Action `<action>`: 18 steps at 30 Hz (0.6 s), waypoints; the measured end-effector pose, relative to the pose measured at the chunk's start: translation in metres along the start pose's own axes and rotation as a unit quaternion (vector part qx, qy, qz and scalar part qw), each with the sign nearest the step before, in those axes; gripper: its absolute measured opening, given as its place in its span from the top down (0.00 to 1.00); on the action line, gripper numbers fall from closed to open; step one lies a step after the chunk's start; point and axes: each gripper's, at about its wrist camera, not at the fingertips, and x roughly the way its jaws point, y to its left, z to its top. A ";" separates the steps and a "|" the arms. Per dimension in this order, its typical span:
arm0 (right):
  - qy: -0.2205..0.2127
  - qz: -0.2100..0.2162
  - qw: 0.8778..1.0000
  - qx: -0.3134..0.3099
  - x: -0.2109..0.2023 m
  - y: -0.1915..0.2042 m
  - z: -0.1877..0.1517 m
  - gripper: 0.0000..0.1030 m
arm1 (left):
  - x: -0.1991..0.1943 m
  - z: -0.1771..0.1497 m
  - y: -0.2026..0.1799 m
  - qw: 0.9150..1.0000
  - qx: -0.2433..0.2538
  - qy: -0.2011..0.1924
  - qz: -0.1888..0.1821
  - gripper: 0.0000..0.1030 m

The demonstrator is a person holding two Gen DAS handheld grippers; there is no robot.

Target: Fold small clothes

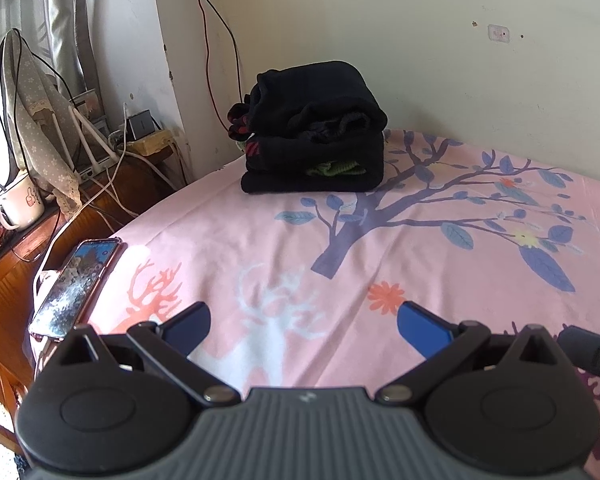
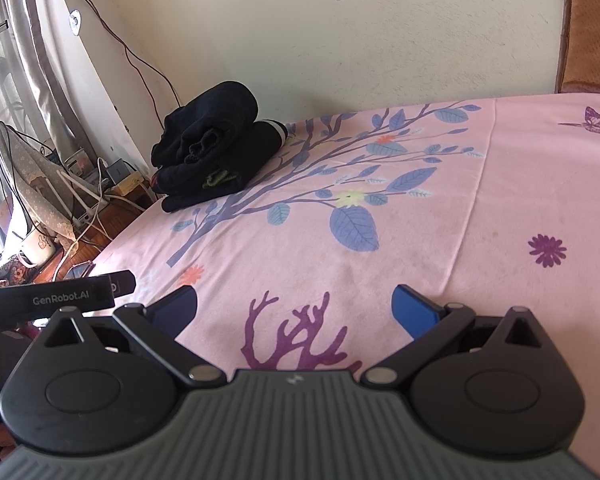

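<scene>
A stack of folded dark clothes (image 1: pixel 314 132) sits at the far left corner of the bed by the wall; it also shows in the right wrist view (image 2: pixel 216 148). A bit of green cloth (image 1: pixel 334 169) pokes out between the layers. My left gripper (image 1: pixel 302 320) is open and empty, low over the pink printed sheet (image 1: pixel 260 240), well short of the stack. My right gripper (image 2: pixel 294 304) is open and empty over the sheet (image 2: pixel 440 240), to the right of the left one. The left gripper's body (image 2: pixel 52 300) shows at the left edge of the right wrist view.
A phone (image 1: pixel 76 288) lies at the bed's left edge. Beyond it a wooden side table (image 1: pixel 16 280) holds a mug (image 1: pixel 20 200), cables, a router and a cloth-covered fan (image 1: pixel 32 120). The wall (image 1: pixel 420 40) runs behind the bed. A headboard (image 2: pixel 592 32) stands at the far right.
</scene>
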 end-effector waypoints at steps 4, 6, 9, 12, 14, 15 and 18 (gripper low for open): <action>-0.001 -0.001 1.000 -0.002 0.000 0.001 0.000 0.00 | 0.001 -0.002 -0.002 1.000 0.003 0.007 -0.004 0.00; -0.002 -0.002 1.000 -0.003 0.000 0.002 -0.001 0.00 | 0.003 -0.002 -0.003 1.000 0.003 0.011 -0.004 0.00; -0.006 -0.005 1.000 -0.005 -0.001 0.003 -0.001 0.00 | 0.005 -0.004 -0.004 1.000 0.005 0.019 -0.006 0.00; -0.012 -0.009 1.000 -0.006 -0.003 0.004 -0.001 0.00 | 0.007 -0.006 -0.007 0.999 0.008 0.029 -0.012 0.00; -0.015 -0.011 1.000 -0.005 -0.004 0.003 -0.001 0.00 | 0.008 -0.008 -0.008 0.999 0.011 0.035 -0.018 0.00; -0.018 -0.013 1.000 -0.005 -0.004 0.004 -0.001 0.00 | 0.009 -0.009 -0.010 0.999 0.014 0.039 -0.020 0.00; -0.022 -0.016 1.000 0.000 -0.005 0.002 0.000 0.00 | 0.010 -0.011 -0.015 0.998 0.021 0.046 -0.030 0.00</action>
